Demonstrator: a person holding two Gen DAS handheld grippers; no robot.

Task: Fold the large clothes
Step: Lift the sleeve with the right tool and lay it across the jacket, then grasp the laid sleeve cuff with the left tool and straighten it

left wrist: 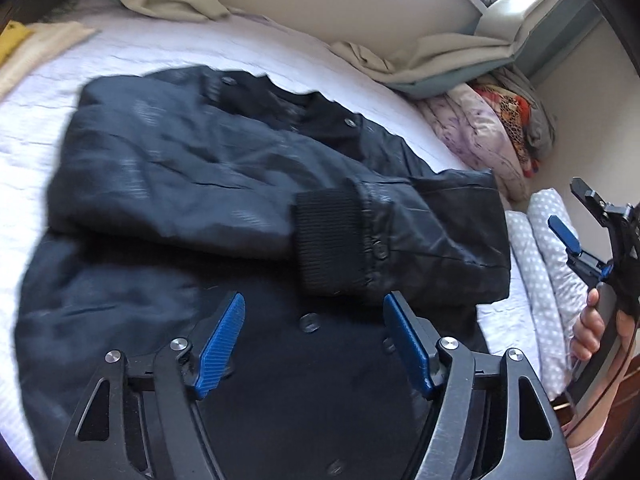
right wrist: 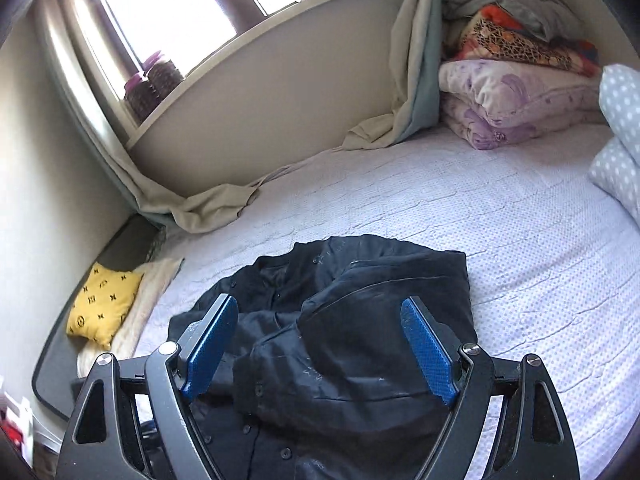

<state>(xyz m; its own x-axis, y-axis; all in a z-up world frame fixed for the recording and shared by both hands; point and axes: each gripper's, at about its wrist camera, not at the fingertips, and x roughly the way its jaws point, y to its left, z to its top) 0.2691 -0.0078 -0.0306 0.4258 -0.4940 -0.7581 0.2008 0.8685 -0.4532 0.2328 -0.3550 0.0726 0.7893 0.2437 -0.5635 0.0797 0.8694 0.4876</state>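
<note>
Black jacket (left wrist: 224,168) lay on the bed (right wrist: 480,216), sleeves folded across; left gripper (left wrist: 314,344) and right gripper (right wrist: 320,344) hovered, jaws wide, empty; yellow monogram-print cushion (right wrist: 104,308) at nine o'clock; no readable writing

Parts of the jacket, one gripper and the person that cannot be seen well

In the left wrist view the black jacket (left wrist: 224,184) is smeared with blur at its 10 o'clock side, and its bottom runs off the picture at 6 o'clock, under the left gripper (left wrist: 314,340). The right gripper (left wrist: 576,216), at 3 o'clock, is cut by the edge, so only one blue pad shows clearly. The hand (left wrist: 596,328) holding it shows just a few fingers. In the right wrist view the jacket's near part hides behind the gripper frame at 6 o'clock, and a red and white thing (right wrist: 16,424) at 8 o'clock is too cut off to tell.
</note>
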